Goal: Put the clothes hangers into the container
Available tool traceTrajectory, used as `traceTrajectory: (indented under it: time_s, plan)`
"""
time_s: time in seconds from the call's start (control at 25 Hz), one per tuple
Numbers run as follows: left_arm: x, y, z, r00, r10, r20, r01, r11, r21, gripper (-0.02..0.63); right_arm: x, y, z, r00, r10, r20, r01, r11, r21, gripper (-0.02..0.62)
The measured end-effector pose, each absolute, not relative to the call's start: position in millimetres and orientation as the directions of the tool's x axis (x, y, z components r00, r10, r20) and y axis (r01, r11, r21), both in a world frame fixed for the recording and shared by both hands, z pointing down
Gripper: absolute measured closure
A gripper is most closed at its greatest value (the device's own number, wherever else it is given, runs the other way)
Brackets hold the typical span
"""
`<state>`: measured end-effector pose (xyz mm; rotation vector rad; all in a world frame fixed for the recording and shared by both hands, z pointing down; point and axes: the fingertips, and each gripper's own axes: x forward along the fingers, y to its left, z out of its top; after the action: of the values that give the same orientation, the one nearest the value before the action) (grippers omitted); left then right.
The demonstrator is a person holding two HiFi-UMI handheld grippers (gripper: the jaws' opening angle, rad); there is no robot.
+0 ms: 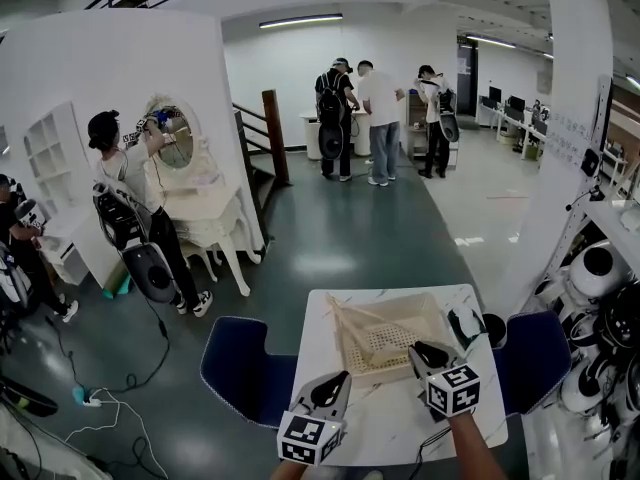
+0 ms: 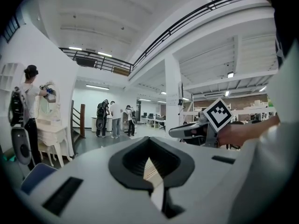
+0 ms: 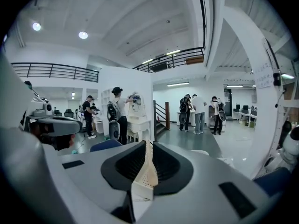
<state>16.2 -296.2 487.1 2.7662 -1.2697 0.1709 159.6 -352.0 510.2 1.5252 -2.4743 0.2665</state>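
Head view, nearest first: the left gripper (image 1: 340, 378) and the right gripper (image 1: 420, 350) hang over the front part of the white tabletop (image 1: 400, 423). The left one sits just short of the front left corner of the container (image 1: 400, 310), a cream perforated basket. The right one is over its front right corner. In each gripper view the jaws stand drawn together to a thin slit. Only the perforated cream of the basket shows through the slit, and nothing seems to be clamped in either.

The clothes hangers (image 1: 352, 320) look like thin pale rods lying along the left side of the container. One end seems to poke over the back left rim. Faint lines on the tabletop beside the basket may be veining or more hangers, but they are too fine to tell apart.

Further out, blue chairs (image 1: 240, 368) flank the tabletop. Beyond them a person (image 1: 130, 198) works at a white dressing table (image 1: 205, 208), and three people (image 1: 380, 118) stand at the far wall.

The risks here are as follows:
- The protruding end could catch on a passing gripper and lever a hanger back out.
- The basket looks light, so a knock from the right gripper could slide it on the smooth tabletop.
- Jaws this close together would push a hanger aside instead of taking it.
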Motion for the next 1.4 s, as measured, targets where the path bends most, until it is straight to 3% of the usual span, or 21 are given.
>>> traceTrajectory:
  time_s: [0.44,1.4]
  plan:
    - [-5.6,-256.6,474.9,0.673,-0.730,0.117,-0.737,-0.676,0.021,0.603,124.8,-300.6,484.3,-0.409,-0.888,0.212,-0.910,0.414,-0.021,0.575]
    - [-46.9,-170.8,450.3,0.699,-0.715,0.027,-0.715,-0.698,0.038,0.603,61.5,-188.4,440.0,-0.368,-0.928,0.055,-0.930,0.369,-0.004,0.575]
